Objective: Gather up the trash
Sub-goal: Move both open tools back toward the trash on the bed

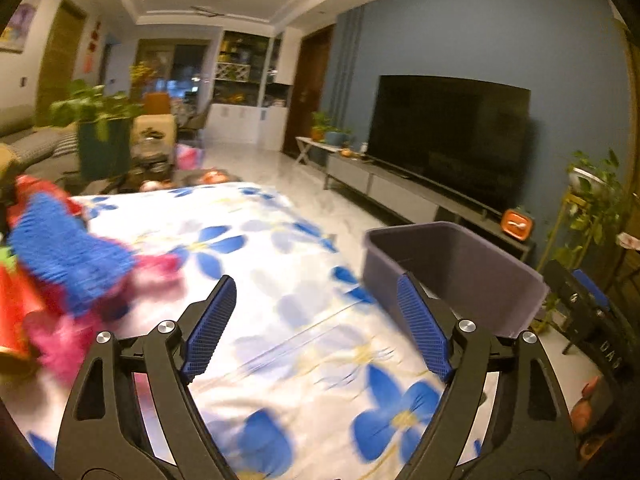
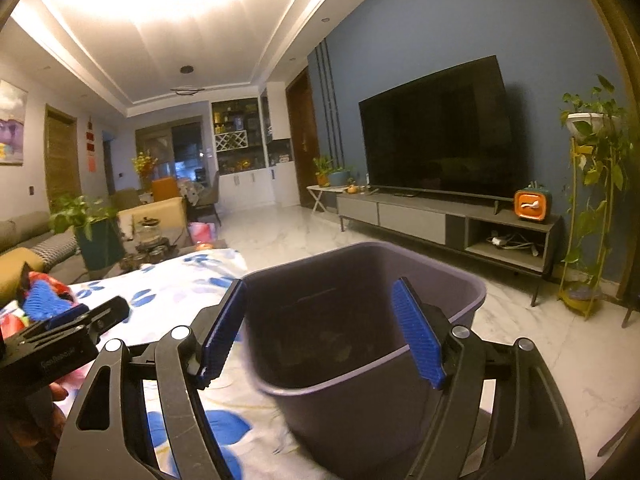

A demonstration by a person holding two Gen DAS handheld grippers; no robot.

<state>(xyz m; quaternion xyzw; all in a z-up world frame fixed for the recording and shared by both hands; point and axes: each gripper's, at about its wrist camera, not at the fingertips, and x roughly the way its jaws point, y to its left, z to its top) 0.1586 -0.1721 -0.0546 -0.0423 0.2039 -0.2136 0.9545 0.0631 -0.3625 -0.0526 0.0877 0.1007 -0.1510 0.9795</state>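
Note:
A dark grey bin stands at the right edge of a table with a white cloth with blue flowers; it also shows in the left wrist view. My right gripper is open and empty, just over the bin's near rim. My left gripper is open and empty above the cloth, left of the bin; it shows in the right wrist view. A blurred pile of red, blue and pink items lies at the table's left.
A TV on a low cabinet lines the blue wall on the right. A plant stand is far right. A sofa, a potted plant and a coffee table sit behind the table.

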